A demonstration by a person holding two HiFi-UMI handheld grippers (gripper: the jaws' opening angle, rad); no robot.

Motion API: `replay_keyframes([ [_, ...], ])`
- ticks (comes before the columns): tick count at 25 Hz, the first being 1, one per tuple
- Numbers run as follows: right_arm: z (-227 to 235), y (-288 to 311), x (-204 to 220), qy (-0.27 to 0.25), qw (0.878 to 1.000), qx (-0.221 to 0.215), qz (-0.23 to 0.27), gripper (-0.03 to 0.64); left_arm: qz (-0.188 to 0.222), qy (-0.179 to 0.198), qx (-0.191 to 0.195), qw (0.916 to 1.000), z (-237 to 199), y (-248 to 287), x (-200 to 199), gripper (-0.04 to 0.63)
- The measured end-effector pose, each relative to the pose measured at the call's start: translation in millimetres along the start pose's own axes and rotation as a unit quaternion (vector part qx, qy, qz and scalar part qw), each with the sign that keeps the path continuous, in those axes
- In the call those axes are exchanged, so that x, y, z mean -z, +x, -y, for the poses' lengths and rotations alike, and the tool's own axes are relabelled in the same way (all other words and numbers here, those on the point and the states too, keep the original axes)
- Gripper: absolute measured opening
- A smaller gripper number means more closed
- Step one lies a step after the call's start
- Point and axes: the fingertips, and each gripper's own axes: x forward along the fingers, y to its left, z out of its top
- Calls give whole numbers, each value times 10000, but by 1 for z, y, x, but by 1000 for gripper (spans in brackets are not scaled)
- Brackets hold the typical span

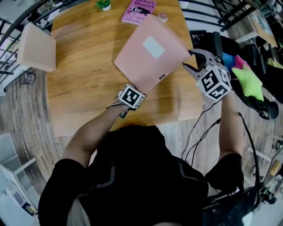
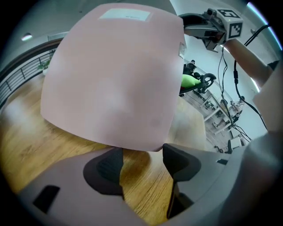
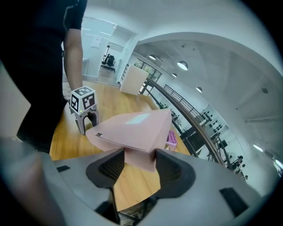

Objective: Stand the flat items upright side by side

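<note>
A large pink book with a white label hangs tilted above the wooden table. My right gripper is shut on its right corner; in the right gripper view that corner fills the gap between the pads of the gripper. My left gripper is at the book's near lower corner, jaws wide open. In the left gripper view the book fills the picture, its lower edge just above the gripper, with bare table between the pads. The right gripper shows at that view's top right.
A magenta book lies flat at the table's far edge, beside a small green plant. A beige block overhangs the table's left edge. Right of the table stands a dark seat with green and pink soft toys.
</note>
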Motion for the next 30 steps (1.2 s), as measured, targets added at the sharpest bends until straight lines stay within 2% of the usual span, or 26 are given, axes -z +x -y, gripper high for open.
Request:
replay_keyframes([
  [4,-7,-11,-28,-449,9990,-40,56,212,-221,-88,47,9997,-2,4,7,296],
  [12,-21,-24,-77,-1117,9931,45,346,196,-327,-256,-48,9991,-11,8,8,288],
  [16,-29,-31,-96,-1393,9891,26,486,183,-412,-211,-9,9989,-9,8,8,287],
  [20,-44,-35,-114,-1661,9839,-175,641,158,-592,-35,-307,9978,-20,6,10,248],
  [22,-53,-34,-124,-1769,9810,-206,774,155,-538,55,-342,9980,-22,1,8,224],
  [26,-66,-31,-145,-2003,9745,-230,989,152,-334,340,-396,9981,-29,-15,-4,218],
  [30,-80,-31,-161,-1930,9720,-372,1285,149,194,419,-365,9983,-26,-39,-14,216],
])
